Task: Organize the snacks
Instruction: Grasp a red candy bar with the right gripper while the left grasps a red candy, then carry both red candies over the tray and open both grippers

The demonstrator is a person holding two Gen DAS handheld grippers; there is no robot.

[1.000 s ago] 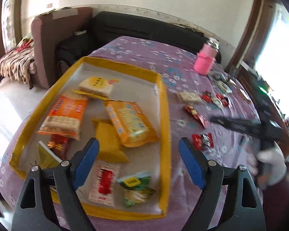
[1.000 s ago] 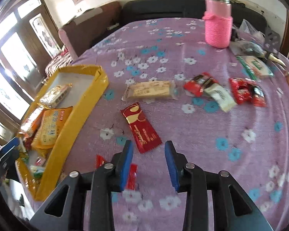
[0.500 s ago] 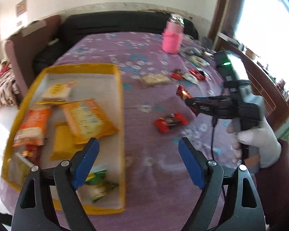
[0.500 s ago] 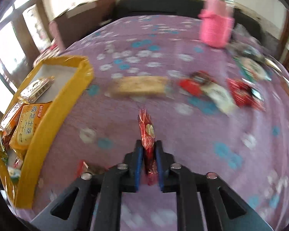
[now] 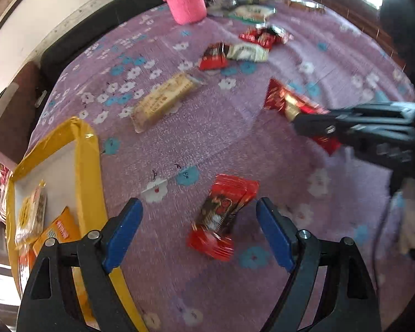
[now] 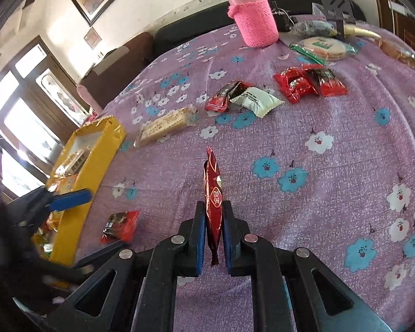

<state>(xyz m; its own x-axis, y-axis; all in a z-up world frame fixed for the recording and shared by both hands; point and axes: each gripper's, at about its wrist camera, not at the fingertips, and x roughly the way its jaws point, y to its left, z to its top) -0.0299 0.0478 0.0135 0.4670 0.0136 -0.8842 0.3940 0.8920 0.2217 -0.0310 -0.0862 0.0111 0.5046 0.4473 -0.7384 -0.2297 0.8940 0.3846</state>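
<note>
One red snack packet stands edge-up in right gripper, pointing away.

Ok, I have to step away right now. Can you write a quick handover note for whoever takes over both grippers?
Right gripper: shut on a long red wrapper, lifted off the purple cloth.
Left gripper: open, hovering over a red and black snack, not gripping it.
Yellow tray: already holds several packets.
Left on the cloth: the beige bar, a red packet beside a white one, and red packets near the pink bottle.
Next, probably: drop the held wrapper in the tray, then close on the snack.
</note>
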